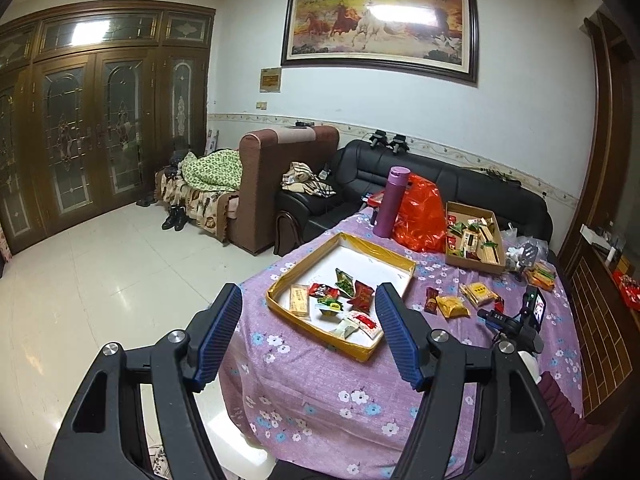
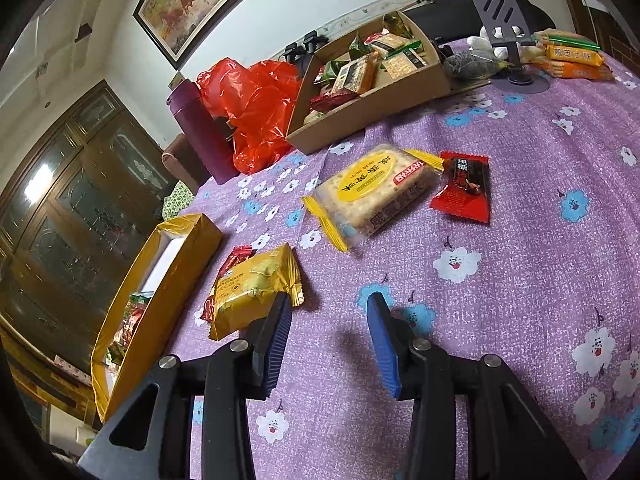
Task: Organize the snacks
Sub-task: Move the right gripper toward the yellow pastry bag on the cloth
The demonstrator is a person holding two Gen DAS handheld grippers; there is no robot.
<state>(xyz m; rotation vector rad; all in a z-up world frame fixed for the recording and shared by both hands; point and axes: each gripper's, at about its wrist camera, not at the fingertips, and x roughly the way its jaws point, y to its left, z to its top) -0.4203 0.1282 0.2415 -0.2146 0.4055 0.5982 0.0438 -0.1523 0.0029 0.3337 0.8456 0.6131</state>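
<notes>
A shallow yellow-rimmed box (image 1: 376, 251) on the purple flowered table holds several small snack packets (image 1: 344, 282). My left gripper (image 1: 308, 300) is open and empty, raised above the table's near edge in front of that box. My right gripper (image 2: 329, 306) is open and empty, low over the cloth. A gold cracker packet (image 2: 250, 290) lies just left of its left finger, over a small red packet (image 2: 236, 258). A clear cracker pack (image 2: 374, 192) and a red candy packet (image 2: 464, 186) lie further ahead. The yellow box (image 2: 160, 292) stands to the left.
A brown cardboard box (image 2: 372, 92) with several snacks stands at the back, beside a red plastic bag (image 2: 256, 108) and a purple flask (image 2: 200, 132). A phone stand (image 2: 504, 20) and orange snack packs (image 2: 572, 56) are at the far right. A black sofa (image 1: 400, 176) lies behind the table.
</notes>
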